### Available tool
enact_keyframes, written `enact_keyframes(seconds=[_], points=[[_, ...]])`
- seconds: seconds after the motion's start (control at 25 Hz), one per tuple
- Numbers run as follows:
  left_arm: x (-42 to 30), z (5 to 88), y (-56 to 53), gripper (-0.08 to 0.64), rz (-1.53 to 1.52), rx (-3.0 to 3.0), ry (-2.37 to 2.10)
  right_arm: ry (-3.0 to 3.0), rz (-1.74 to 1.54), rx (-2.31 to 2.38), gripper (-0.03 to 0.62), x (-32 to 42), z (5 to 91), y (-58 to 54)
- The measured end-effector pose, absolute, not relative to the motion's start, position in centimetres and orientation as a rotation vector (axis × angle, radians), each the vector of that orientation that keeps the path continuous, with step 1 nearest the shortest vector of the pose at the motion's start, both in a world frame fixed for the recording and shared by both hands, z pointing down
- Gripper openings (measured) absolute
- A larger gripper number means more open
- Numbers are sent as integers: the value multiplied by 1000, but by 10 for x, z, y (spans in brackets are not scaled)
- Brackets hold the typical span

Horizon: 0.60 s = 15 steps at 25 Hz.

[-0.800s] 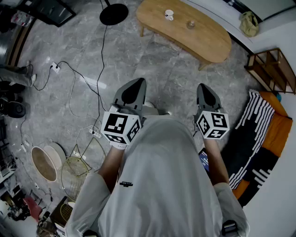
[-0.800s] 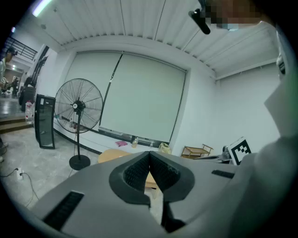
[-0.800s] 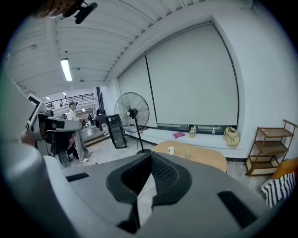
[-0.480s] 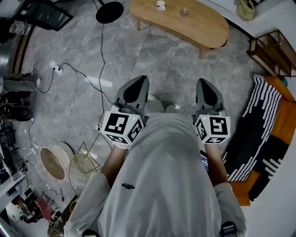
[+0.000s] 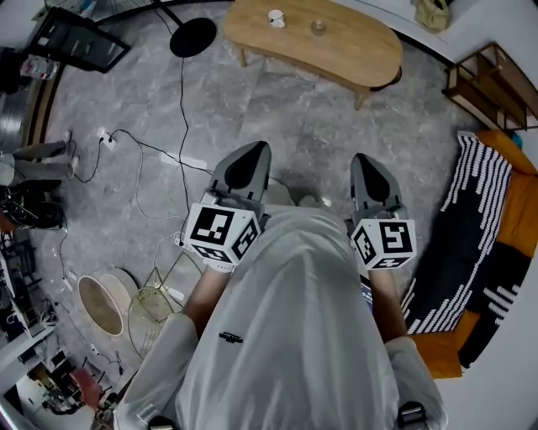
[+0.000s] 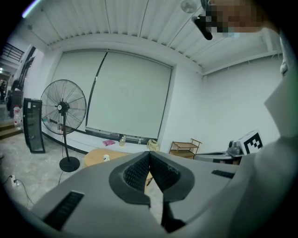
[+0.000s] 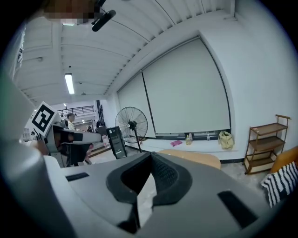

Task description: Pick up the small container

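Note:
A small white container (image 5: 276, 17) stands on the far wooden table (image 5: 353, 52), with a small glass item (image 5: 318, 28) beside it. In the left gripper view the small white container (image 6: 106, 158) shows on the wooden table (image 6: 95, 158), far beyond the jaws. The person holds both grippers at waist height, well short of the table. My left gripper (image 5: 255, 149) is shut, pads meeting at the tips, with nothing between them. My right gripper (image 5: 364, 159) is shut and empty too. The table's edge (image 7: 198, 158) shows past the right jaws.
A standing fan (image 6: 63, 108) and its round base (image 5: 192, 36) are left of the table. Cables (image 5: 143, 159) trail across the grey floor. A wooden shelf (image 5: 492, 80) and a striped cushion (image 5: 471, 218) lie at the right. Baskets (image 5: 151, 306) sit at lower left.
The table has slid toward the top left of the head view. Both grippers keep about the same place in front of the body, still shut.

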<state>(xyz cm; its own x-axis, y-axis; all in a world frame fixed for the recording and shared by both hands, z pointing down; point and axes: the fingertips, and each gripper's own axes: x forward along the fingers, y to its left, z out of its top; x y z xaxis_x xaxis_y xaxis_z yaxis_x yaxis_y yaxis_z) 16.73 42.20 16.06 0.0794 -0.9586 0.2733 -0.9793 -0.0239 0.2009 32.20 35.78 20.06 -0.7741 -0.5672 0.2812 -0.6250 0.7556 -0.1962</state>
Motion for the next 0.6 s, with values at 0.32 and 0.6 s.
enact_keyframes(seconds=[0.32, 0.6], points=[[192, 158, 398, 19, 93, 2059, -1905, -2739, 425, 951, 5, 346, 194, 342], [199, 156, 383, 19, 121, 2081, -1893, -2704, 414, 943, 5, 360, 198, 335]])
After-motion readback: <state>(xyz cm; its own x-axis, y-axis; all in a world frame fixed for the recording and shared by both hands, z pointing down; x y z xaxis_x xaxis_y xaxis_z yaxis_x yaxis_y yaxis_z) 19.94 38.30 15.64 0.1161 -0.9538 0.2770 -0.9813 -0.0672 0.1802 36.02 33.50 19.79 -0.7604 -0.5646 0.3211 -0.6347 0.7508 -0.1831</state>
